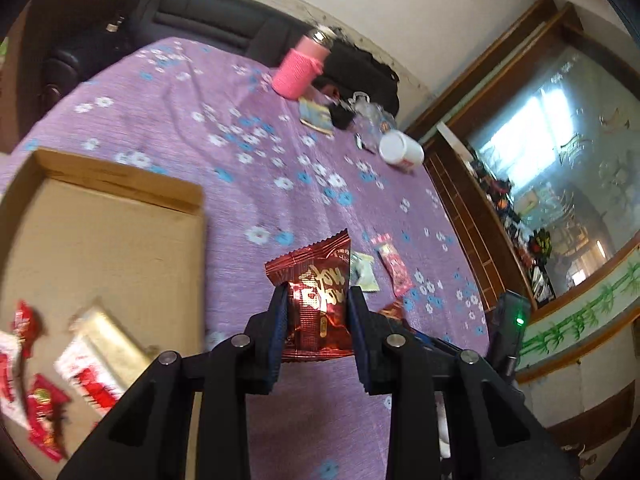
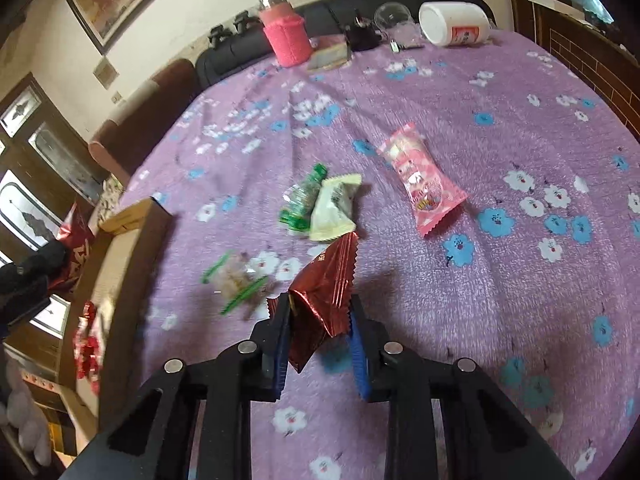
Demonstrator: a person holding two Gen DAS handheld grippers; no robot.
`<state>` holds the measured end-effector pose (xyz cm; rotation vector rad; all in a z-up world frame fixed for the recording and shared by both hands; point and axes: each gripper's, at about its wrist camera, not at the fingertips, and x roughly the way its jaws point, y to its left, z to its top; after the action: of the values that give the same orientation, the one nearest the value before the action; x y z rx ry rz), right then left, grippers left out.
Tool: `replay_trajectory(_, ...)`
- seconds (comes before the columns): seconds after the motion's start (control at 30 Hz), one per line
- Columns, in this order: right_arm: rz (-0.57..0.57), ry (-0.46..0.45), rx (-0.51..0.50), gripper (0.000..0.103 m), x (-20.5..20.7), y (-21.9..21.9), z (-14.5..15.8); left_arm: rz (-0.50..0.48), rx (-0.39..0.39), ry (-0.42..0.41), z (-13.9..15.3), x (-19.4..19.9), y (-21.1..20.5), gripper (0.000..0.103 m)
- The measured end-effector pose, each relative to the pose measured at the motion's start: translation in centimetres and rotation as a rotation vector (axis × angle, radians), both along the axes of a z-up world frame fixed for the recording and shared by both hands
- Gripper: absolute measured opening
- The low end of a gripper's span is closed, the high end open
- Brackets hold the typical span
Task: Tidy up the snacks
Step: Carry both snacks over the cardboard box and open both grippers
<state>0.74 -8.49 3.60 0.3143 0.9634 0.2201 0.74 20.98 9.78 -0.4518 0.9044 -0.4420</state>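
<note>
My left gripper (image 1: 318,296) is shut on a shiny red snack packet (image 1: 316,280), held upright above the purple cloth, right of the cardboard box (image 1: 120,178). Inside the box lie a gold-and-white packet (image 1: 104,344) and red packets (image 1: 44,412). My right gripper (image 2: 320,304) is shut on a dark red packet (image 2: 324,280), lifted off the cloth with its shadow beneath. Loose on the cloth beyond it are a pink packet (image 2: 420,184), a pale packet (image 2: 334,208), a green packet (image 2: 304,200) and a clear packet with green ends (image 2: 238,280). The box (image 2: 120,248) stands to the left.
A floral purple cloth (image 2: 500,100) covers the table. At its far edge stand a pink-sleeved bottle (image 2: 284,36), a white jar (image 2: 456,24) on its side, a clear container (image 2: 394,12) and small dark items. A dark sofa (image 1: 192,12) sits behind; a wooden cabinet (image 1: 480,216) is on the right.
</note>
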Motion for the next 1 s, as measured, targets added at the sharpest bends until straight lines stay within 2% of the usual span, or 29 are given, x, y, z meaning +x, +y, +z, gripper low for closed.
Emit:
replay_trajectory(0.17,0.055,-0.064,-0.013,0.028,-1.2,1.8,3.3,0.086,-0.004,-0.018,0.6,-0.6,4.8,0.028)
replay_trajectory(0.3,0.140,-0.106,-0.010,0.028,-1.7,5.3,5.6,0.161,-0.011,-0.013,0.4,-0.6,8.4,0.028)
replay_trajectory(0.43,0.232,-0.107,0.004,0.028,-1.1,9.6,6.4,0.211,0.014,0.007,-0.4,-0.5,11.1,0.028)
replay_trajectory(0.63,0.350,-0.087,0.000,0.029,0.7,16.6,6.2,0.258,0.048,0.047,-2.5,0.5,13.9,0.028)
replay_trajectory(0.77,0.411,-0.053,-0.023,0.029,2.2,20.9,5.1,0.285,0.051,0.078,-3.9,1.4,15.4,0.028)
replay_trajectory(1.0,0.439,0.020,-0.031,0.029,5.1,25.0,2.0,0.300,0.043,0.120,-5.8,2.7,17.1,0.028)
